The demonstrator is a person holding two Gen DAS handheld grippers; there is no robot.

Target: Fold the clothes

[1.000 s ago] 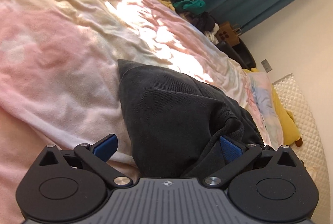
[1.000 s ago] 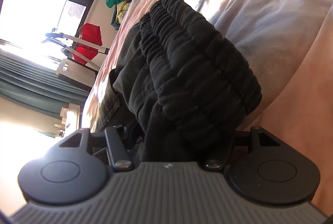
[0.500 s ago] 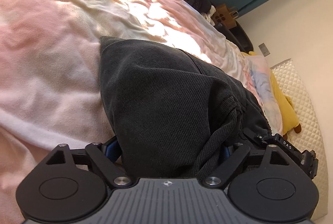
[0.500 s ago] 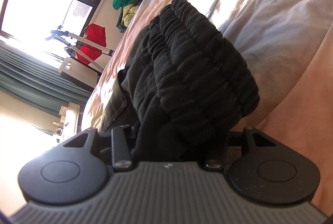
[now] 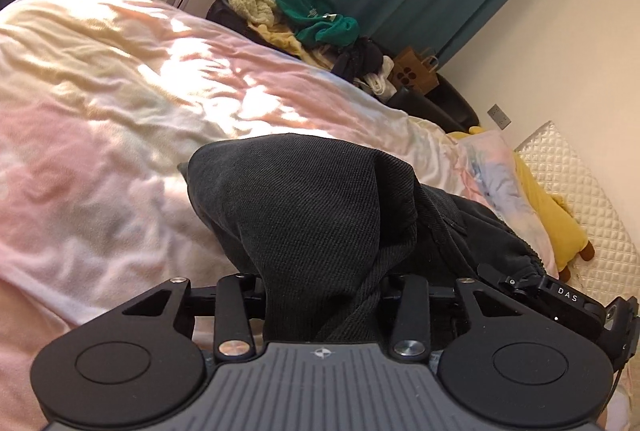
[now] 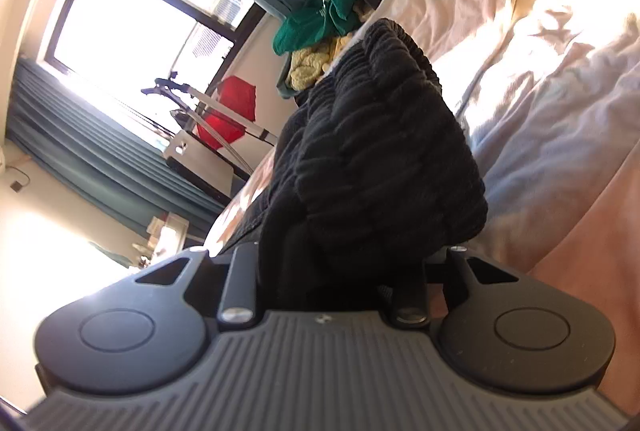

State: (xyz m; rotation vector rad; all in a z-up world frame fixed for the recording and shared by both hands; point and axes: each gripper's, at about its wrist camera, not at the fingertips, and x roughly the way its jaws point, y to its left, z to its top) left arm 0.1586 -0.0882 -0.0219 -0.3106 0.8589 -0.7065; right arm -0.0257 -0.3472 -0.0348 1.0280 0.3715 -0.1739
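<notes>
Both my tools, left tool [image 5: 324,283] and right tool [image 6: 340,271], closing on soft, limp black trousers [image 5: 320,215] bunched over the bed [image 5: 120,135]; the thick waistband [image 6: 384,135] grips best.

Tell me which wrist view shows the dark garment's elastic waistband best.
Right wrist: the gathered waistband of the dark garment fills the frame ahead of the right gripper. Left wrist shows only plain twill fabric, no gathers.

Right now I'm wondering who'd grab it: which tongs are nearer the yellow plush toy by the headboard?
Right. The right tongs sit just short of the plush toy; the left tongs are farther, across the black garment.
</notes>
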